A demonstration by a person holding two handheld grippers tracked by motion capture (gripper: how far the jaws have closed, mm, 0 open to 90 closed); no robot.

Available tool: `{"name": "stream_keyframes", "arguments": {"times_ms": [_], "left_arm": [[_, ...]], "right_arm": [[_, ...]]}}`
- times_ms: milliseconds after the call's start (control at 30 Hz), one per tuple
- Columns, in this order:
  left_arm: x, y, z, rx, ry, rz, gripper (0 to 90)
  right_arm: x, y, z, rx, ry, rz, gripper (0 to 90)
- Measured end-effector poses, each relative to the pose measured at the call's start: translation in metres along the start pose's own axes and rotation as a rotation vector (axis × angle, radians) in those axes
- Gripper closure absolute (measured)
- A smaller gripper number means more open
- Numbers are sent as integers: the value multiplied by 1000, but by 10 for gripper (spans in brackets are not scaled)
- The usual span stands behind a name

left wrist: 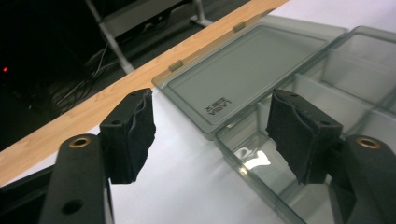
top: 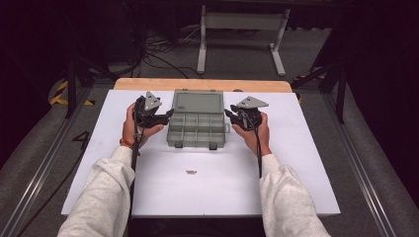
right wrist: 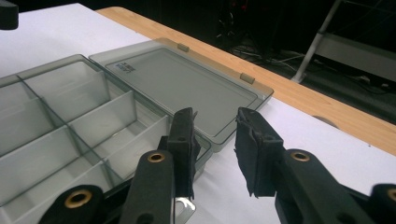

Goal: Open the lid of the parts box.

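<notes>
High view: translucent grey plastic compartment box [top: 196, 123] sits near the far edge of the white tabletop [top: 296, 173], lid folded back flat toward the wooden far strip [top: 202, 84]. Left gripper [top: 157, 117] and right gripper [top: 232, 114] flank the box's two sides — fingers released, nothing held. Left's spread wide over the box's corner, right's gap narrower, just at its side wall. Compartments look empty. Likely step: box opened, filling or closing next. Small dark screw-like piece [top: 191, 172] lies alone toward the near edge — next move probably a reach back for it. Nothing blocks the way.
</notes>
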State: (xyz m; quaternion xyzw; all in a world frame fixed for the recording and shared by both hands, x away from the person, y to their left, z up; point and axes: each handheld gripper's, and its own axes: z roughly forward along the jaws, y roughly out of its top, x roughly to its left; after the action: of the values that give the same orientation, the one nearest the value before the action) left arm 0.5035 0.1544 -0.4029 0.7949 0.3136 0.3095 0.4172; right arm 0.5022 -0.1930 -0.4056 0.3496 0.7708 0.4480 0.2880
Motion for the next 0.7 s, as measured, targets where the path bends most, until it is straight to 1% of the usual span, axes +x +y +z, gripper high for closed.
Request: {"name": "stream_keyframes", "arguments": {"times_ms": [33, 100, 133, 167, 200, 267, 300, 367, 400, 467, 500, 533, 567, 600, 633, 700], "left_arm": [[0, 0, -2, -6, -6, 12, 305], [-2, 0, -5, -15, -12, 22, 290], [-3, 1, -7, -24, -14, 24, 284], [-4, 0, -9, -35, -22, 20, 271], [-5, 1, -11, -39, -34, 25, 262], [-6, 1, -16, -56, -37, 28, 249], [-7, 1, -19, -68, -49, 33, 240], [-10, 1, -23, -78, -47, 51, 231], [-10, 2, -26, -86, -55, 57, 222], [-13, 2, -32, -102, -62, 72, 214], [-15, 2, -34, -107, -66, 74, 210], [-16, 1, -37, -116, -80, 74, 204], [-17, 1, -40, -126, -83, 77, 198], [-17, 1, -40, -126, -83, 77, 198], [-18, 1, -43, -129, -88, 82, 198], [-20, 0, -49, -143, -96, 90, 185]], "right_arm": [[0, 0, -2, -3, 0, -8, 670], [2, 0, -5, -7, 4, -17, 660], [2, 0, -7, -10, 5, -20, 655], [2, 0, -8, -15, 9, -22, 650], [3, -1, -10, -20, 12, -21, 645], [3, -1, -14, -28, 21, -27, 631], [3, -1, -16, -32, 23, -29, 625], [4, -2, -21, -40, 30, -34, 608], [4, -2, -23, -44, 30, -39, 601], [5, -3, -27, -52, 38, -39, 576], [5, -4, -29, -55, 40, -38, 564], [5, -4, -30, -58, 42, -38, 554], [6, -5, -32, -62, 48, -38, 534], [6, -5, -32, -62, 48, -38, 534], [6, -5, -34, -66, 49, -39, 522], [8, -6, -39, -73, 52, -52, 497]]}}
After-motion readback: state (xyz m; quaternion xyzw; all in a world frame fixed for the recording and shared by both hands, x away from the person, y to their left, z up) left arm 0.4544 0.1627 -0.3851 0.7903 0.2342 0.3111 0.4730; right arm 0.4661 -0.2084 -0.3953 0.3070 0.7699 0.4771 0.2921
